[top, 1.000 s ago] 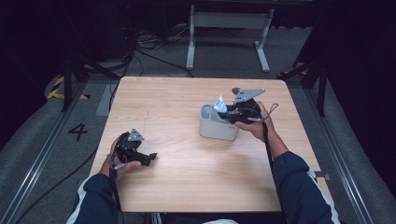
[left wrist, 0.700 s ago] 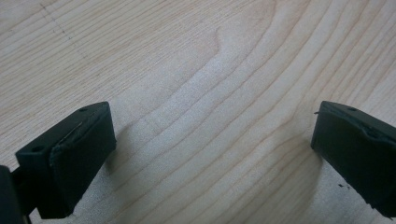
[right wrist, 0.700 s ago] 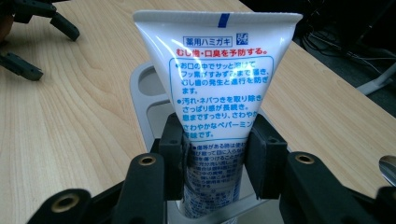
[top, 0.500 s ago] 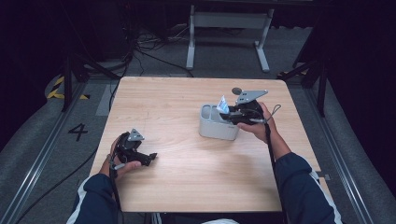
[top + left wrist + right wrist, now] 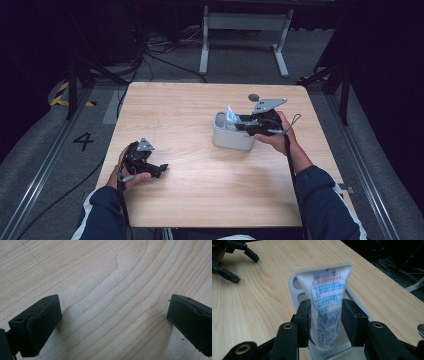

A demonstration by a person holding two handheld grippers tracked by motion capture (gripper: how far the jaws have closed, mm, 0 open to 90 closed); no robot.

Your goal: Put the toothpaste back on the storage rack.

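The tube (image 5: 327, 307) stands upright in the grey holder (image 5: 231, 140), right of the table's (image 5: 200, 200) centre, between the right gripper's (image 5: 325, 320) just-loosening jaws. The left gripper (image 5: 112, 322) gapes empty, near left.

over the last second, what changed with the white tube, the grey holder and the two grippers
The right gripper has just been opening its jaws a little, with the white printed tube between them, standing in the light grey plastic holder; the pads look close to it or touching it. Nothing visibly shifted on the wooden table. The left gripper rests open near the table's left edge, as before.
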